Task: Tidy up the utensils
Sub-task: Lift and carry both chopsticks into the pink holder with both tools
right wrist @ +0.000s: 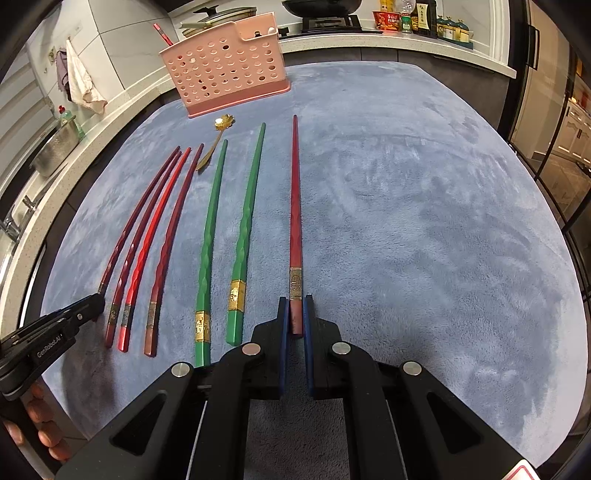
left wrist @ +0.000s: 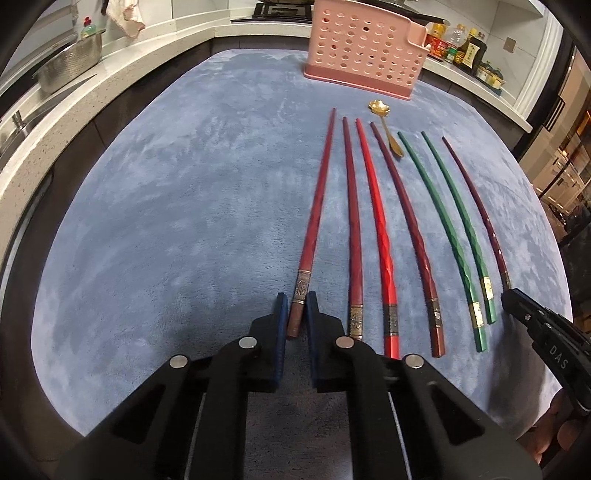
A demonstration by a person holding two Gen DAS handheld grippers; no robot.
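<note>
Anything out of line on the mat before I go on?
Only the gold spoon: it lies slanted among the far tips of the chopsticks, while those run in a neat row. Each gripper, left and right, straddles an outer chopstick's end.

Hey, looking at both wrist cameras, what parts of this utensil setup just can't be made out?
- Pink basket: its top is cut off by the left wrist frame edge; its contents show only through small holes in both views.
- Left gripper: whether its pads actually clamp the leftmost chopstick is unclear.
- Right gripper: the same doubt applies to the rightmost chopstick.
- Bottle labels: too small to read.
</note>
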